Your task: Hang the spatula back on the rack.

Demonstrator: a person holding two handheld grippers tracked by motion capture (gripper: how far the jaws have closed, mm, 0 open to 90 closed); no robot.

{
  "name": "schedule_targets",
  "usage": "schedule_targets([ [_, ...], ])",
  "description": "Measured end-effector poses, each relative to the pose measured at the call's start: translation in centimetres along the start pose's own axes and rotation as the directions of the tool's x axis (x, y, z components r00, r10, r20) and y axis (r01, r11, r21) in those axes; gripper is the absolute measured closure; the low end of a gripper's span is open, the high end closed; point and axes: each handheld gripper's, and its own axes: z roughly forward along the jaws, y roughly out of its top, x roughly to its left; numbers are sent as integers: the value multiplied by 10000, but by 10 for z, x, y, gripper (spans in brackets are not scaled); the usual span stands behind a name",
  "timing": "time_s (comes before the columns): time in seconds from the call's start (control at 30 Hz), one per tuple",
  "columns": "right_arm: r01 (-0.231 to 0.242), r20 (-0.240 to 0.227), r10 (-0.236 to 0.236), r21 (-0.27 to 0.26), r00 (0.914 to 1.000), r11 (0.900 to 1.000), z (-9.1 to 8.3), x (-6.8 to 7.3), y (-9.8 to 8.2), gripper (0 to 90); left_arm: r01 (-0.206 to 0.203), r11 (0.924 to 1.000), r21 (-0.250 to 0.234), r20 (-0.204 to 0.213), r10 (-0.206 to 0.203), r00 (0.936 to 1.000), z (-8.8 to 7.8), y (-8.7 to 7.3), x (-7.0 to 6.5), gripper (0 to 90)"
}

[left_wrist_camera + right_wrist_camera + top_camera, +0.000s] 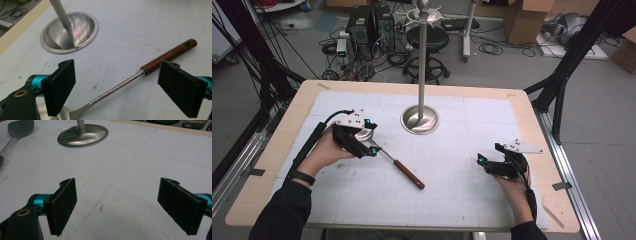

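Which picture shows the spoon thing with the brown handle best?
The left gripper view: the utensil runs close up between the open jaws, from metal head to brown handle. The high view shows it whole but small, its head under the left gripper. The right gripper view catches its head at the corner.

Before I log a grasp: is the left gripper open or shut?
Open: the left gripper has its jaws wide apart, the spatula lying untouched between them.
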Motion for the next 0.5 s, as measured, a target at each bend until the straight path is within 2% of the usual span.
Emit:
schedule_targets([
  [0.23, -37, -45, 38, 64, 10000, 10000, 2, 0, -1, 150, -161, 9992, 354, 464, 145, 9988, 18, -8, 3, 209],
  [0.4, -25, -55, 26, 115, 10000, 9999, 1, 0, -1, 150, -439, 9945, 956, 636, 379, 9973, 32, -14, 4, 254],
  [0.5, -41, -63, 42, 131, 10000, 9999, 2, 1, -1, 150, -705, 9912, 1124, 702, 628, 9956, 37, -15, 5, 274],
])
